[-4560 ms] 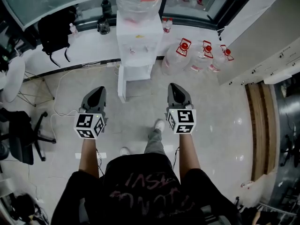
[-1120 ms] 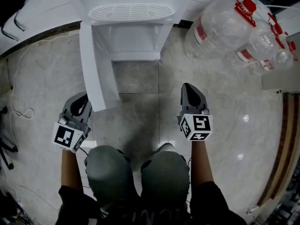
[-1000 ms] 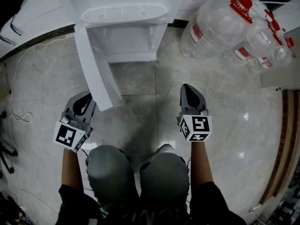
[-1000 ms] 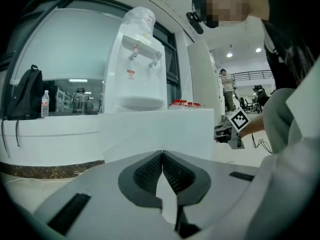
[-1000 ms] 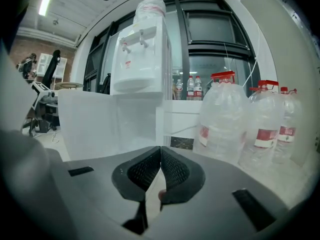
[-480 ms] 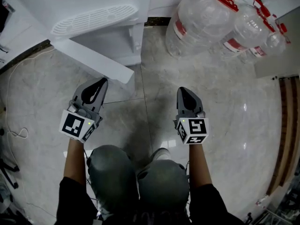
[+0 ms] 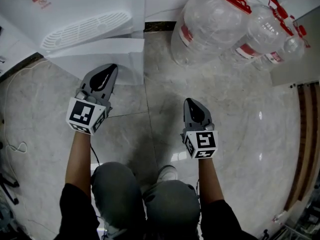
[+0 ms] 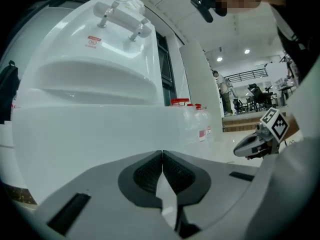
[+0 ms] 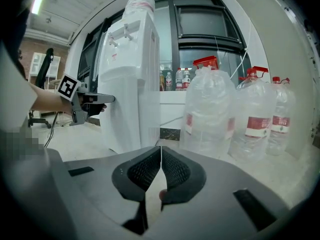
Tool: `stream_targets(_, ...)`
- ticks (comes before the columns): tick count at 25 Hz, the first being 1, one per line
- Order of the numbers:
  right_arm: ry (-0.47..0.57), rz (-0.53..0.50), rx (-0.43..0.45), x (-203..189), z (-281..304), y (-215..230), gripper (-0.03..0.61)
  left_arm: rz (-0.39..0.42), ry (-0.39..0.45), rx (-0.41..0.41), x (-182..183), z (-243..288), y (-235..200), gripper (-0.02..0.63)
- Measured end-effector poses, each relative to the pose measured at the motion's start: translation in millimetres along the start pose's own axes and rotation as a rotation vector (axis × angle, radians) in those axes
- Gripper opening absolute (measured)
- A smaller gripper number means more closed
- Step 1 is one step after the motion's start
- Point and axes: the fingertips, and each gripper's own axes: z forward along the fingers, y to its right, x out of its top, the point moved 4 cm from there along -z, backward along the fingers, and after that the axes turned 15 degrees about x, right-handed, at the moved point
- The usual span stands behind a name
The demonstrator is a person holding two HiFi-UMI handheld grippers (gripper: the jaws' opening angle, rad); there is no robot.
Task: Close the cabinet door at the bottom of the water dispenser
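The white water dispenser (image 7: 75,9) stands at the top left of the head view, its drip grille (image 7: 85,26) facing me. Its bottom cabinet door (image 7: 100,49) lies almost flat against the dispenser's front. My left gripper (image 7: 110,67) is shut, and its tips rest on the door's face. In the left gripper view the door panel (image 8: 90,134) fills the space just beyond the shut jaws (image 8: 162,153). My right gripper (image 7: 190,102) is shut and holds nothing, hanging over the floor to the right. The right gripper view shows the dispenser (image 9: 131,84) with the left gripper (image 9: 95,100) against it.
Three large clear water bottles (image 7: 215,21) with red caps lie on the marble floor right of the dispenser, and also show close by as bottles (image 9: 210,109) in the right gripper view. A cable (image 7: 12,146) runs at the far left. My knees (image 7: 145,204) are below.
The door stood open, sticking out toward me. It has swung round to the dispenser's front, with my left gripper moving forward and right behind it. The right gripper stayed in place.
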Motion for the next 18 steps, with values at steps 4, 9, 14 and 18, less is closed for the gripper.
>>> stream_targets(4, -0.014, 0.006, 0.004, -5.0, 0.1, 9.5, 0.014, 0.015, -0.056, 0.056, -5.1, 28.0, -7.3, 0.014)
stream_targets(9, -0.029, 0.018, -0.001, -10.9, -2.1, 17.0, 0.014, 0.032, -0.079, 0.049, -4.5, 47.1, -7.9, 0.014)
stream_targets(14, -0.028, 0.015, 0.001, -11.3, -2.7, 17.9, 0.014, 0.025, -0.089, 0.034, -5.8, 49.6, -4.6, 0.014)
stream_targets(18, -0.032, 0.014, 0.006, -7.6, -2.1, 12.4, 0.014, 0.002, -0.079, 0.027, -3.6, 38.6, -3.8, 0.014)
